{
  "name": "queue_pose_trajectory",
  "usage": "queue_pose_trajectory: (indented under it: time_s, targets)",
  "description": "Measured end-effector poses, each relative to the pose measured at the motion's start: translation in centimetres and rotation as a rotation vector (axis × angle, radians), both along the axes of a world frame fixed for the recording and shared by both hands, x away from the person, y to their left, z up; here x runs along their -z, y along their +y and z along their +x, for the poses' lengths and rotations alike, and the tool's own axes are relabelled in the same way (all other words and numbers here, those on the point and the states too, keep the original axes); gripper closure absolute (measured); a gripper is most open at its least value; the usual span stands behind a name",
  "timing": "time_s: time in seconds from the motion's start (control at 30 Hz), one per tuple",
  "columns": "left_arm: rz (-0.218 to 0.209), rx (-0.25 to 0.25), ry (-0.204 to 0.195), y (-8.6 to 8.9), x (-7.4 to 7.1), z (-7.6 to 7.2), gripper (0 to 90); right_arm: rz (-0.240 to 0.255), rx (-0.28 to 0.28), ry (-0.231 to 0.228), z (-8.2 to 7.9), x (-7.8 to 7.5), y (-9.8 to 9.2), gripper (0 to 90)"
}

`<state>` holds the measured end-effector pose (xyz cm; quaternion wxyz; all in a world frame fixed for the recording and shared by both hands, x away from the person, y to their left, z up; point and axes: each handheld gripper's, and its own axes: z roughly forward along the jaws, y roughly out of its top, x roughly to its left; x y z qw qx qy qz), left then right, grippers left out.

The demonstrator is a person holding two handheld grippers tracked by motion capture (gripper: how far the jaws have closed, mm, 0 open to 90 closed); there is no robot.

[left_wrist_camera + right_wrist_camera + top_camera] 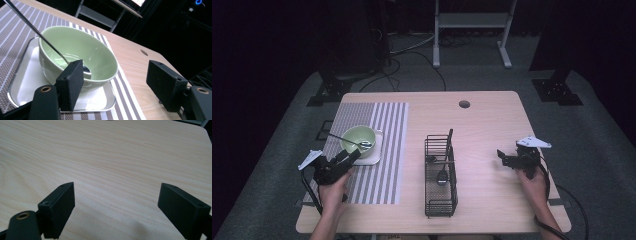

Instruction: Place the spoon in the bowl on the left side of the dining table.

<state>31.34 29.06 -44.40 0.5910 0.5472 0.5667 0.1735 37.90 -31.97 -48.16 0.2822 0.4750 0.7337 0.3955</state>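
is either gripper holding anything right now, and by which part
Nothing is held. The left gripper stands open beside the green bowl, its spoon untouched; the right gripper is open over bare table.

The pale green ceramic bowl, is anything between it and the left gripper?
Nothing visible: the left gripper stands open just short of the pale green ceramic bowl, which sits on a small metal tray with a metal spoon in it.

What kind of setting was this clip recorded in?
Probably a lab or studio set up for recording, not a home kitchen: a lone wooden table on grey carpet, dark surroundings with loose cables and a metal stand behind, and hand-held grippers beside a staged green bowl.
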Motion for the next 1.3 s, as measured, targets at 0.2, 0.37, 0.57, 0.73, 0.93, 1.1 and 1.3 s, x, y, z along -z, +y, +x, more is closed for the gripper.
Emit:
queue_pose_trajectory:
  time_s: [0.2,0.37,0.57,0.73,0.93,1.1,1.3]
  targets:
    - [0.022,0.009,0.001,-0.5,0.0,-0.1,26.7,-0.001,0.000,-0.001,0.0,0.0,0.0,13.1]
    - [0.041,0.020,0.008,-0.9,0.1,-0.2,22.9,-0.004,0.000,-0.001,0.0,0.0,0.1,13.2]
    - [0.069,0.045,0.014,-1.6,0.2,-0.3,19.8,-0.004,-0.001,-0.003,0.0,0.0,0.1,13.1]
    - [0.093,0.066,0.008,-2.3,0.1,-0.4,19.0,-0.004,0.000,-0.002,0.0,0.0,0.1,13.2]
    - [0.127,0.103,0.005,-3.1,0.1,-0.6,18.0,-0.007,-0.001,-0.005,0.0,0.0,0.1,13.1]
    - [0.143,0.133,-0.006,-3.7,0.0,-0.6,17.5,-0.011,-0.002,-0.006,0.0,0.0,0.1,13.1]
    - [0.154,0.167,-0.008,-4.2,-0.2,-0.8,17.5,-0.011,-0.001,-0.006,0.0,0.0,0.1,13.1]
